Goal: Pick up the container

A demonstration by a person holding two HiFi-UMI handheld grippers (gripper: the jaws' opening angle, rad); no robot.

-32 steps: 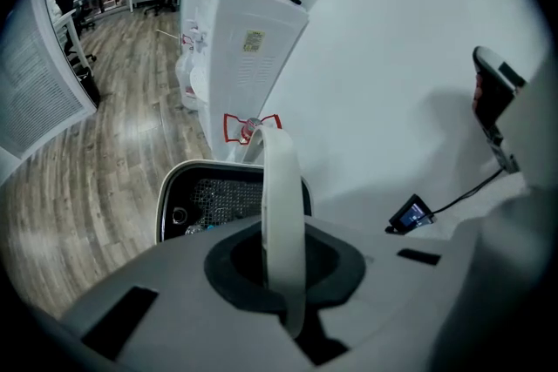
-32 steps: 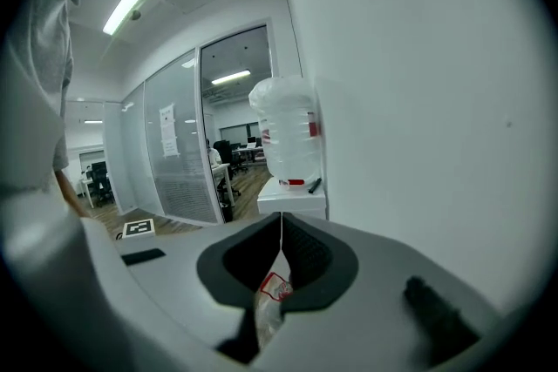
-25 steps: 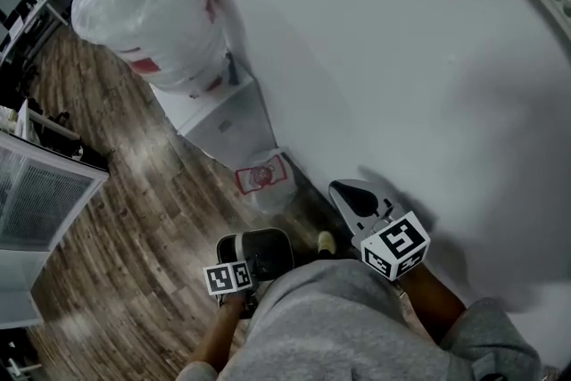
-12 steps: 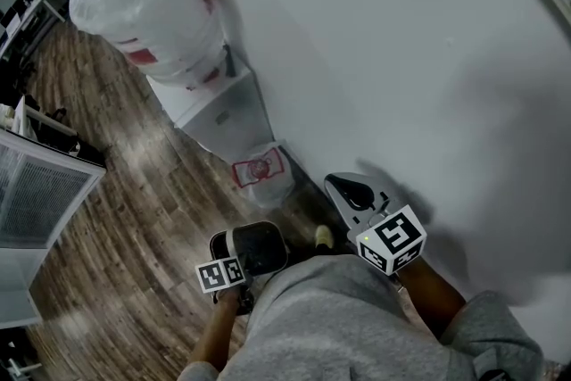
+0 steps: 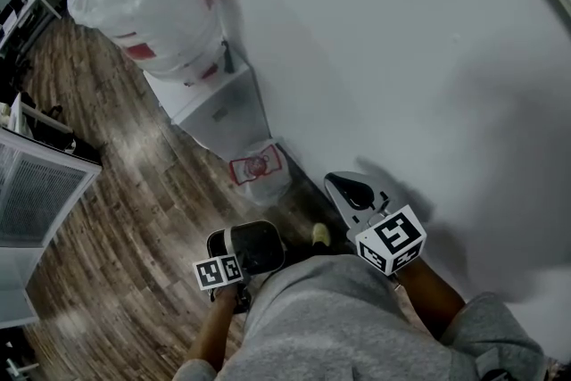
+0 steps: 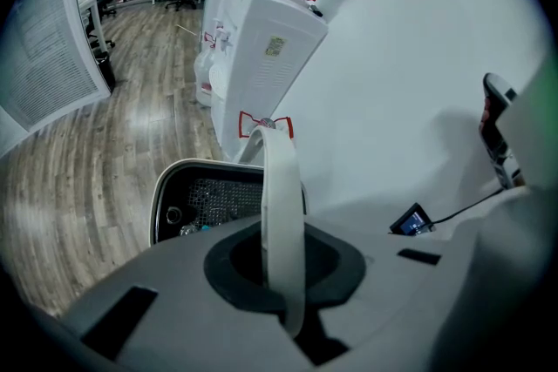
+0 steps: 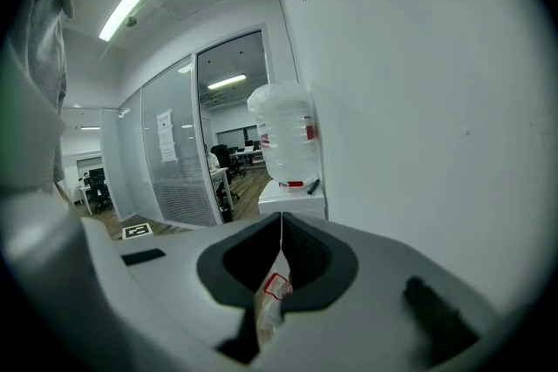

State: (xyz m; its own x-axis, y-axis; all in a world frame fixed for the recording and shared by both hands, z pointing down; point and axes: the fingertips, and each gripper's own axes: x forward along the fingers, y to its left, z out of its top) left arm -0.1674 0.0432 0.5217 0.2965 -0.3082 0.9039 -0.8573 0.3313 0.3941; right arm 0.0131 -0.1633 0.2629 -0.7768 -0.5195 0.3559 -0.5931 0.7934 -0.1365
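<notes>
At the foot of the water dispenser (image 5: pixel 219 107), which stands against the white wall (image 5: pixel 401 58), a clear bottle with a red label (image 5: pixel 259 172) sits on the wood-plank floor (image 5: pixel 134 192). Just in front of the dispenser, the dark, white-rimmed container (image 5: pixel 254 245) hangs above the floor from the left gripper (image 6: pixel 283 274), whose jaws pinch its white handle (image 6: pixel 281 187). Beside the dispenser and nearer the wall, the right gripper (image 7: pixel 279 231) has its jaws pressed together.
</notes>
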